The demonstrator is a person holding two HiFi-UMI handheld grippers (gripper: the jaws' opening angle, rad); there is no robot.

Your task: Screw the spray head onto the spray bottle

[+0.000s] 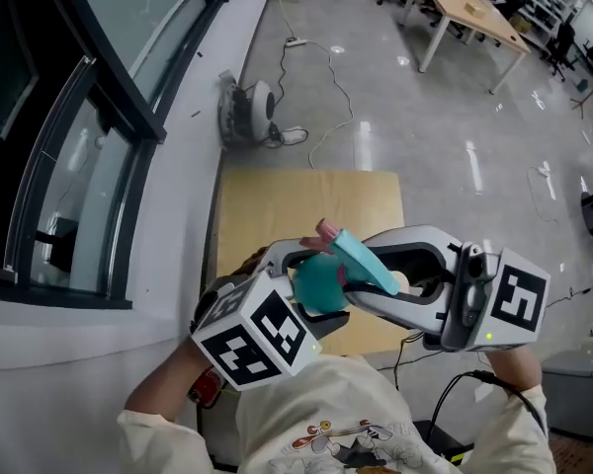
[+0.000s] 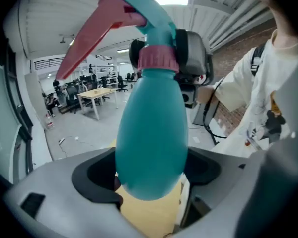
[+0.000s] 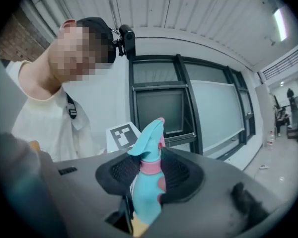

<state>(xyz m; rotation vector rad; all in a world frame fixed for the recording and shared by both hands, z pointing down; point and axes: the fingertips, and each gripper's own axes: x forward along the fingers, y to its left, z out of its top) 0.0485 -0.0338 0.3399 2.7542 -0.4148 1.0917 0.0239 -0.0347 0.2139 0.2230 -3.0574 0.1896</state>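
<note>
two tongs grip one spray bottle, left tongs low, right tongs by its one spray head.

The left gripper tilts down, its jaws squeezing the spray bottle. The right gripper lies level and reaches across, jaws pinching the spray head.

One spray bottle, one spray head, two grippers: left gripper, right gripper. One wooden tabletop, one person, one desk across the floor.
</note>
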